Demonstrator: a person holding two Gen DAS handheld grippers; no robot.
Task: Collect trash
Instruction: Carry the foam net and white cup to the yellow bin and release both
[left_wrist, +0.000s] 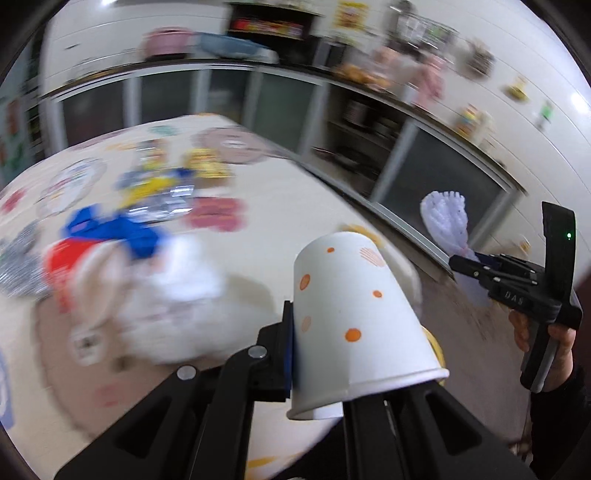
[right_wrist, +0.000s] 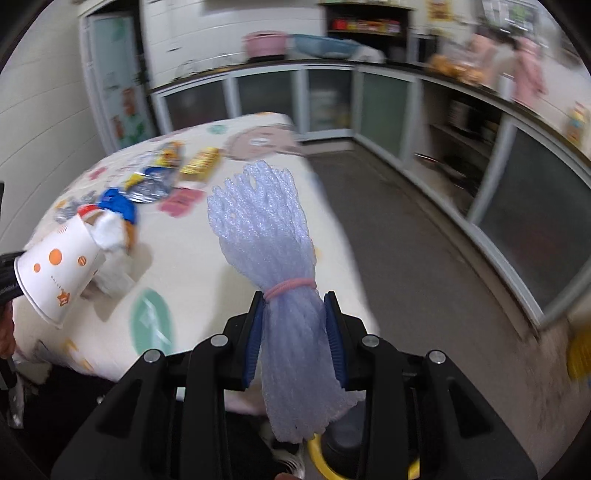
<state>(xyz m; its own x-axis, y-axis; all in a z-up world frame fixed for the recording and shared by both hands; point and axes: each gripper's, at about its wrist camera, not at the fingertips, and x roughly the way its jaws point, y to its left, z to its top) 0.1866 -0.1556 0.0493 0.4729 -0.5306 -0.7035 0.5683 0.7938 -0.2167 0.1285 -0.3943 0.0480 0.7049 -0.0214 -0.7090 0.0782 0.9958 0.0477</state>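
We had both pieces off the table (right_wrist: 207, 266) mid-carry — left gripper (left_wrist: 317, 369) pinched shut on the paper cup (left_wrist: 354, 317) wall, right gripper (right_wrist: 295, 332) clamped around the foam net (right_wrist: 273, 258). Next we needed a bin — none clearly seen — then release; wrappers (right_wrist: 159, 181) remained.

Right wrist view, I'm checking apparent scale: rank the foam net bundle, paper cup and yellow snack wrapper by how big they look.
1. foam net bundle, though it sits nearest the camera, which inflates it.
2. paper cup.
3. yellow snack wrapper, far off and blurred.
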